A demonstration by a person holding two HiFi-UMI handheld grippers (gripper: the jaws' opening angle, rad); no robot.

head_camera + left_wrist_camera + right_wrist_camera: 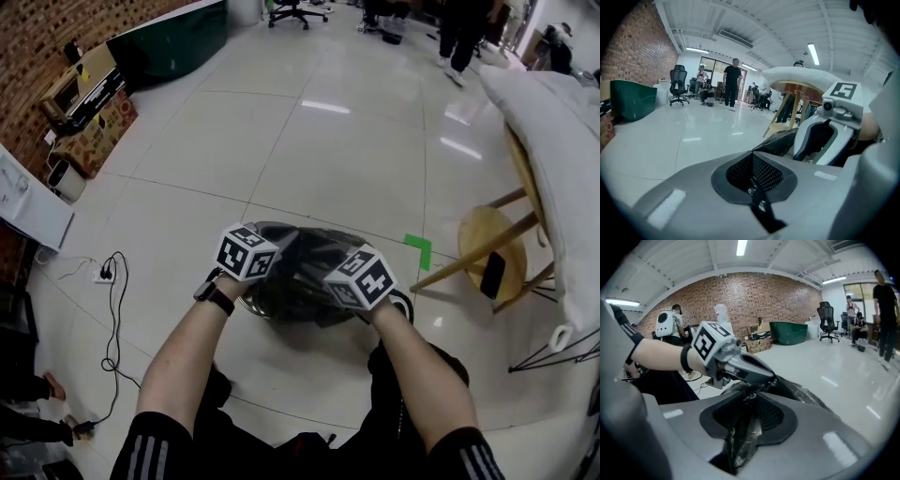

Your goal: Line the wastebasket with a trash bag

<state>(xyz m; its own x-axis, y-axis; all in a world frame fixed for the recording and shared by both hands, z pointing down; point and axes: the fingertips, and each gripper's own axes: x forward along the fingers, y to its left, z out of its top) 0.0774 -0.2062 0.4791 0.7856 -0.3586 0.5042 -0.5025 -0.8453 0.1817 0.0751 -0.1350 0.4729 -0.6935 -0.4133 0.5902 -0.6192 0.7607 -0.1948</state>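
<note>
Trash bag [307, 255] lies black over the wastebasket [251, 302] on the floor [356, 150]; left claw [753, 182] pressed together on a thin strip of it, right claw [746, 420] pinching a bunched fold

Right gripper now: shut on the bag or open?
Right gripper shut on the trash bag: black film sits pinched between its fingers in the right gripper view.

surface: white tiled floor [309, 150] | on it: wastebasket [258, 302], wooden stool [487, 246], power strip [105, 276], green tape mark [418, 249]
</note>
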